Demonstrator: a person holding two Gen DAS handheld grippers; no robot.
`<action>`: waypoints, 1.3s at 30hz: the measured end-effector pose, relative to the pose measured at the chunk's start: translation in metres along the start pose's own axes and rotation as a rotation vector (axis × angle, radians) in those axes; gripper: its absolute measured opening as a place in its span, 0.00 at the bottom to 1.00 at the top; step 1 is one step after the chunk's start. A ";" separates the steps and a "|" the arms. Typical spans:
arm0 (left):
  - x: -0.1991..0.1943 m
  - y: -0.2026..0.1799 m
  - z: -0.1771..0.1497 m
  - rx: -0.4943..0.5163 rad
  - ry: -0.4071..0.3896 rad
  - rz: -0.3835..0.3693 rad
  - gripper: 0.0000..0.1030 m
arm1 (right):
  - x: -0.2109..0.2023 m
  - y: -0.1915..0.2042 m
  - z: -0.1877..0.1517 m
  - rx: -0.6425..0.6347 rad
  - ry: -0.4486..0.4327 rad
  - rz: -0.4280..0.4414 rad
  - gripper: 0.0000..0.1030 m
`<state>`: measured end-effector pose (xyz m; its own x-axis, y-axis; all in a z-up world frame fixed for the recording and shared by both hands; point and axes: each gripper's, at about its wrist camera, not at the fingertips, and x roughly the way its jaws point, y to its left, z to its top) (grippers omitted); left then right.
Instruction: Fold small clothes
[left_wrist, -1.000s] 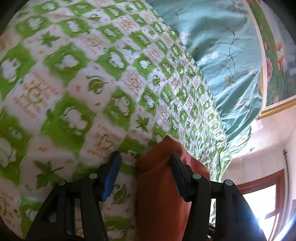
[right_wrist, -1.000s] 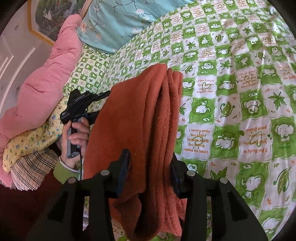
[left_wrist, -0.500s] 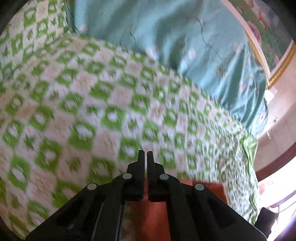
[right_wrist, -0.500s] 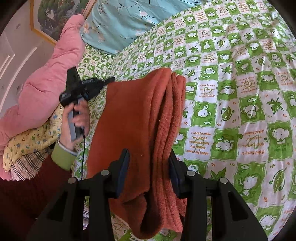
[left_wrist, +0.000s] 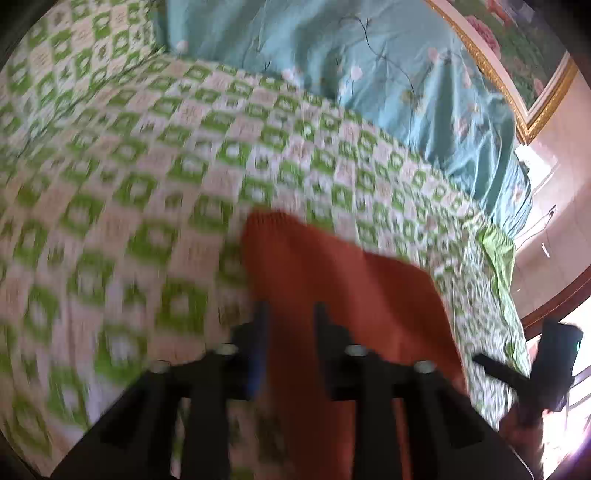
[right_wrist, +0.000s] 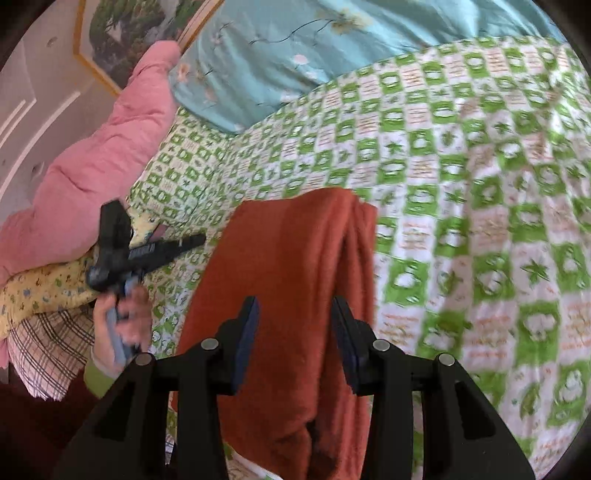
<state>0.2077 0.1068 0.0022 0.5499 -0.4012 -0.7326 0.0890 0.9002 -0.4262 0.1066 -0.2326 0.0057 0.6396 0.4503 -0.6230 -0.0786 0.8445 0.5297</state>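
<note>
A rust-orange knitted garment (right_wrist: 295, 258) hangs folded in thick layers over the green-and-white checked bedsheet (right_wrist: 480, 184). My right gripper (right_wrist: 295, 306) is shut on it, its pads pressed on both sides of the fold. In the left wrist view the same garment (left_wrist: 351, 288) lies beyond my left gripper (left_wrist: 290, 310). That gripper's jaws are opening with nothing pinched between them. From the right wrist view a hand (right_wrist: 125, 321) holds the left gripper (right_wrist: 184, 245) off the garment's left edge, clear of the cloth.
A teal floral quilt (right_wrist: 277, 55) lies at the head of the bed. A pink duvet (right_wrist: 92, 166), a yellow printed cloth (right_wrist: 37, 295) and a plaid cloth (right_wrist: 48, 350) pile up at the left. A framed picture (left_wrist: 517, 55) hangs on the wall.
My left gripper stood open around the garment's corner, then shut empty, and now stands apart again, higher and off the cloth. My right gripper has lifted the garment slightly.
</note>
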 end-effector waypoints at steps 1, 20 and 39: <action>-0.003 -0.001 -0.011 -0.005 0.008 0.011 0.48 | 0.005 0.002 0.003 -0.004 0.007 0.003 0.42; -0.001 -0.023 -0.068 0.029 0.096 0.018 0.57 | -0.001 -0.019 0.015 0.116 -0.053 0.077 0.10; 0.078 -0.017 0.010 -0.060 0.157 -0.017 0.61 | 0.033 -0.057 -0.013 0.133 0.019 -0.081 0.10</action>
<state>0.2575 0.0622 -0.0424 0.4122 -0.4423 -0.7965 0.0447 0.8830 -0.4672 0.1222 -0.2620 -0.0522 0.6251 0.3886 -0.6769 0.0752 0.8332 0.5478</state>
